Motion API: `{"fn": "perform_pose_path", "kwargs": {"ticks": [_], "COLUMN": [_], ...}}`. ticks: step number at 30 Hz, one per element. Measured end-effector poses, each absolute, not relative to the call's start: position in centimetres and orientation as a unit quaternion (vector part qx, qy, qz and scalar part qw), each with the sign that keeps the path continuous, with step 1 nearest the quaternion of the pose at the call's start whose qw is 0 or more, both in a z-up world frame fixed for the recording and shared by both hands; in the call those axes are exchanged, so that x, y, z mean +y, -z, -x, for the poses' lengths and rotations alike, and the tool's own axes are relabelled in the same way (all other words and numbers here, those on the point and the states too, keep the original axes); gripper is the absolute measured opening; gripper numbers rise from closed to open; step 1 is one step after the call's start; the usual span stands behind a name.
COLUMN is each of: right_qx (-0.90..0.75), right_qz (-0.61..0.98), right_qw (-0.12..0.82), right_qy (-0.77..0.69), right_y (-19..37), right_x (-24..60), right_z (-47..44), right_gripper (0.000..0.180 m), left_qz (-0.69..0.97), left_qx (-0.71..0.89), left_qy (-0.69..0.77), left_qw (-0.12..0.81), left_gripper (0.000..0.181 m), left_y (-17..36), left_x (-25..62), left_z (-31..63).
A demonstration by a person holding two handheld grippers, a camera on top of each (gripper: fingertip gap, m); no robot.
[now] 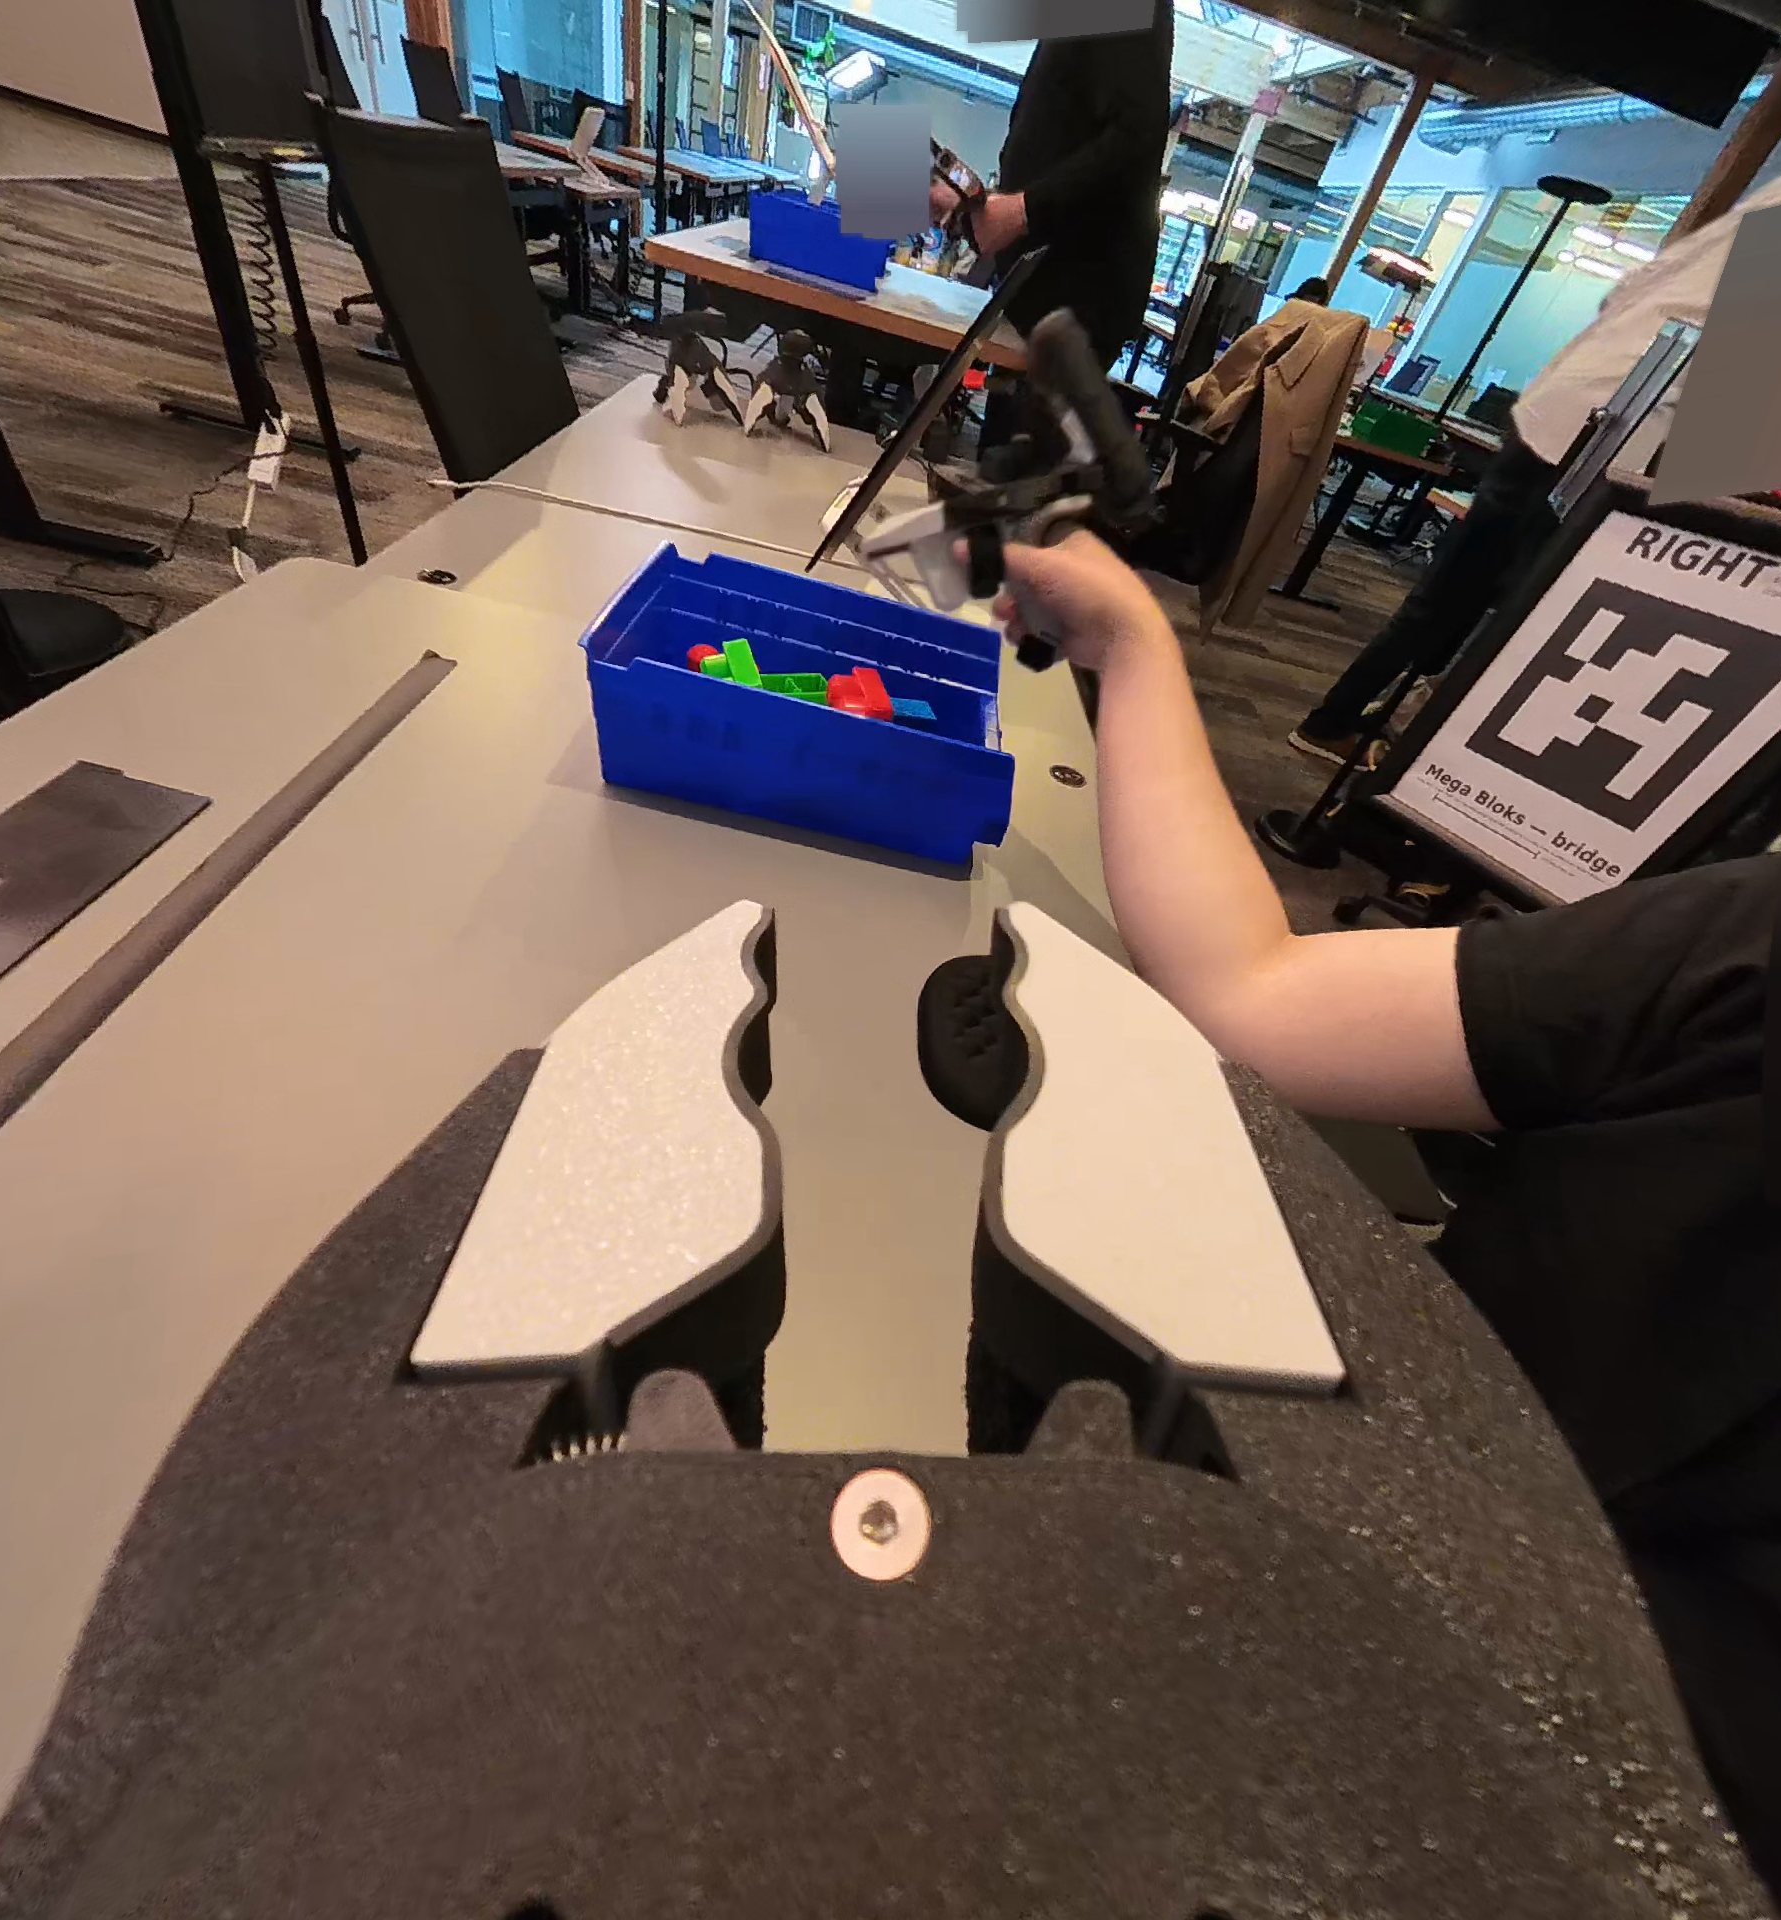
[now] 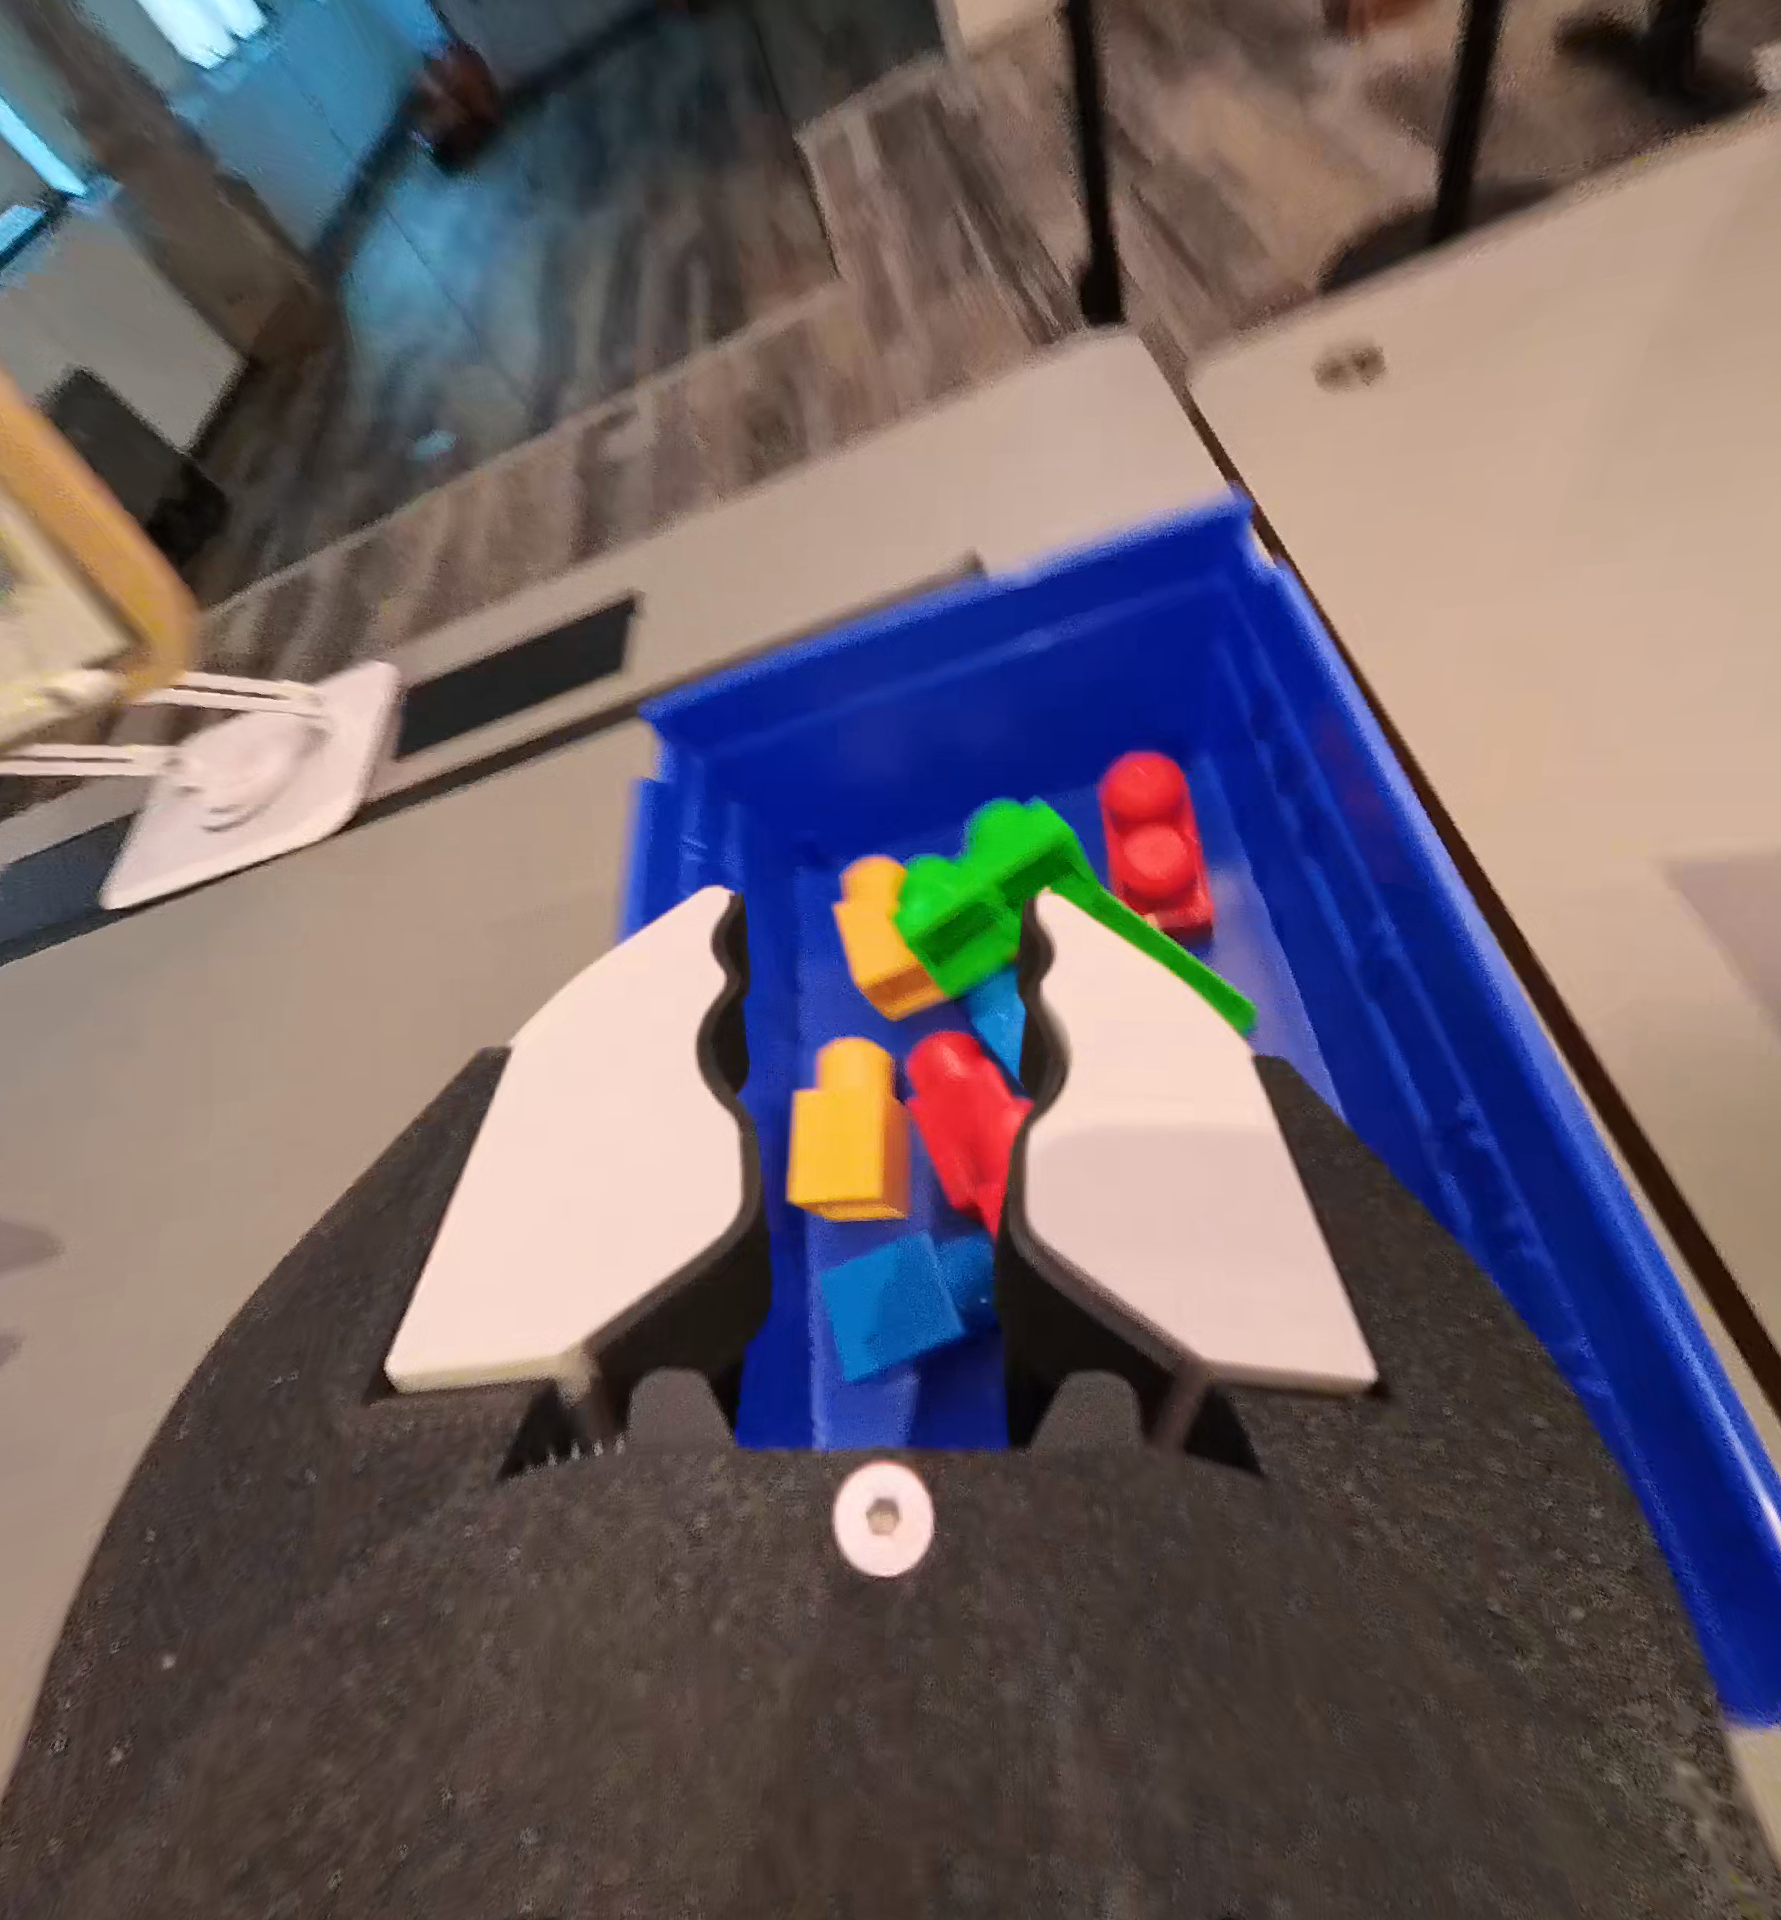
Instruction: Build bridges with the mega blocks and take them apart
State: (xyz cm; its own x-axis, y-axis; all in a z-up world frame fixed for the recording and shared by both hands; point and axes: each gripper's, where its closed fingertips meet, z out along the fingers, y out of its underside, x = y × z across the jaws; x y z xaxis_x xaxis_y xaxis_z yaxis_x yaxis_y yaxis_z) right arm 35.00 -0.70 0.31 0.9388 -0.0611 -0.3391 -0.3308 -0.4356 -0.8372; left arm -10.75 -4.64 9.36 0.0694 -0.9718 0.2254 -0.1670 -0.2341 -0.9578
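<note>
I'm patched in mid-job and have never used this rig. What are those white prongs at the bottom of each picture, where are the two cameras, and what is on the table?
There is no robot arm here. A person holds a two-finger gripper in each hand, and each gripper carries a camera that looks forward along its fingers. The white prongs are those fingers.

The left wrist view shows the left gripper open and empty above the grey table. Farther off, the person's hand holds the right gripper over a blue bin.

The right wrist view looks down from that gripper into the bin. The right gripper is open and holds nothing. Loose in the bin lie two yellow blocks, two red blocks, a green block, a thin green piece and blue blocks. Nothing is built on the table as far as these views show.
</note>
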Motion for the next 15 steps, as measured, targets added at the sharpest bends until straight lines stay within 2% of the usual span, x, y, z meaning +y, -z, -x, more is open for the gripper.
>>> {"fn": "perform_pose_path", "kwargs": {"ticks": [7,11,15], "right_qx": [-0.089,-0.191,-0.24], "right_qz": [0.757,0.742,0.769], "right_qw": [0.621,0.619,0.573], "right_qy": [-0.181,-0.176,-0.156], "right_y": [-10.6,-11.6,-9.7], "right_x": [-1.0,0.7,2.7], "right_z": [-23.9,-18.2,-15.0], "right_gripper": [0.049,0.049,0.049], "left_qz": [0.631,0.623,0.693], "left_qx": [0.443,0.403,0.332], "left_qy": [0.445,0.422,0.276], "left_qw": [0.455,0.521,0.577], "left_gripper": [0.038,0.038,0.038], "left_y": [-12.1,-16.3,-17.2], "left_x": [-4.8,-6.8,-4.5], "left_z": [14.4,18.8,26.6]}}
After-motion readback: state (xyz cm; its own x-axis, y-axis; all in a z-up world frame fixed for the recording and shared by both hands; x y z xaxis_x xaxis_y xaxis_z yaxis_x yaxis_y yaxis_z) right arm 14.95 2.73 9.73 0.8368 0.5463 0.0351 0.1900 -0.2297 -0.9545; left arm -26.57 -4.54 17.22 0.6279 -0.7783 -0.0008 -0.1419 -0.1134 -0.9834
